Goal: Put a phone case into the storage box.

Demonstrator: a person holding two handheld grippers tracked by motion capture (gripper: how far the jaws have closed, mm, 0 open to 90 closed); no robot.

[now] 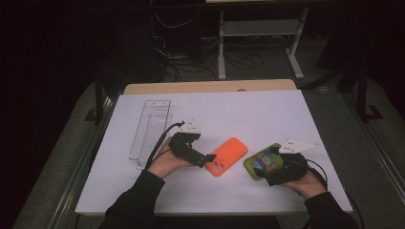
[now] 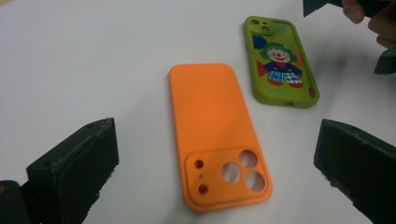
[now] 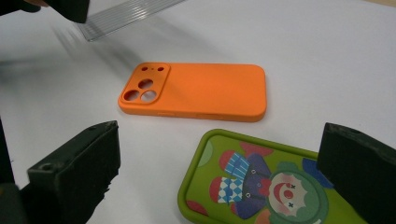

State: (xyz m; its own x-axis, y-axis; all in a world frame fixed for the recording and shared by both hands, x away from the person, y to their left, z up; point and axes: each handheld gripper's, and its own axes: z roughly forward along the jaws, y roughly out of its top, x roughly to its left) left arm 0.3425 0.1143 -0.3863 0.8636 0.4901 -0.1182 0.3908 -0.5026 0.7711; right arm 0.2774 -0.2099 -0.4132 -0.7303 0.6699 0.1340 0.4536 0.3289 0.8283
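Observation:
An orange phone case lies back-up in the middle of the white table, its camera cut-outs toward the near side. To its right lies a green phone case with a clown picture. My left gripper is open at the orange case's near left end, its jaws standing wide on either side of that end in the left gripper view. My right gripper is open over the green case, which lies between its jaws; the orange case lies beyond.
A long clear plastic tray lies at the table's left, behind my left hand; its end is seen in the right gripper view. Bare white tabletop stretches behind both cases. Past the table's far edge stand table legs and cables on the floor.

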